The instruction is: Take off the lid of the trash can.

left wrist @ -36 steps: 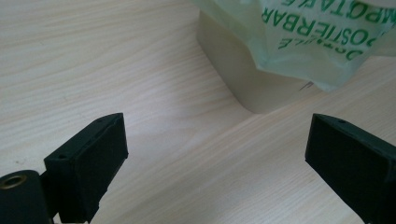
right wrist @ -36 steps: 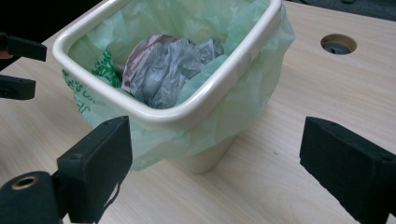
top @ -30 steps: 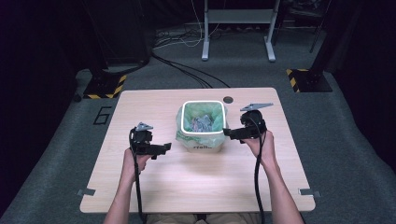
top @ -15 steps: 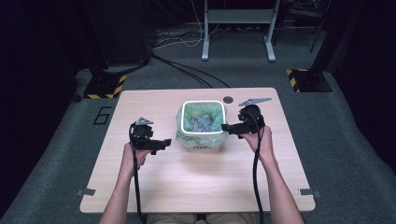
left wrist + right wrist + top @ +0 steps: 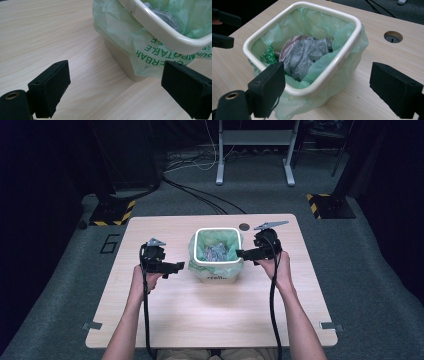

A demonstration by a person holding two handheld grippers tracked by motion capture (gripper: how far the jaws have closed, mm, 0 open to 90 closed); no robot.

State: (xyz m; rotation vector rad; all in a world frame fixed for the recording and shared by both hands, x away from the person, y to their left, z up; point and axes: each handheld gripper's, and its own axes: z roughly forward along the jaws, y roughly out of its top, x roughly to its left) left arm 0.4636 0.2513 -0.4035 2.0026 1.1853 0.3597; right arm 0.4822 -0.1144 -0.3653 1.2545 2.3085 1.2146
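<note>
Bin (image 5: 216, 256) of cream plastic, lined with a green bag (image 5: 347, 62), sits mid-surface (image 5: 210, 320) between the left gripper (image 5: 176, 266), held apart at its left, and the right gripper (image 5: 241, 253), close against its right rim, both with jaws standing wide and holding nothing. From above the contents blur into grey, but the right gripper view looks inside at a crumpled grey plastic wad (image 5: 304, 56) lying in the liner, while the left gripper view shows the green lettering (image 5: 160, 53) printed on the bag's overhang outside the bin's near wall.
</note>
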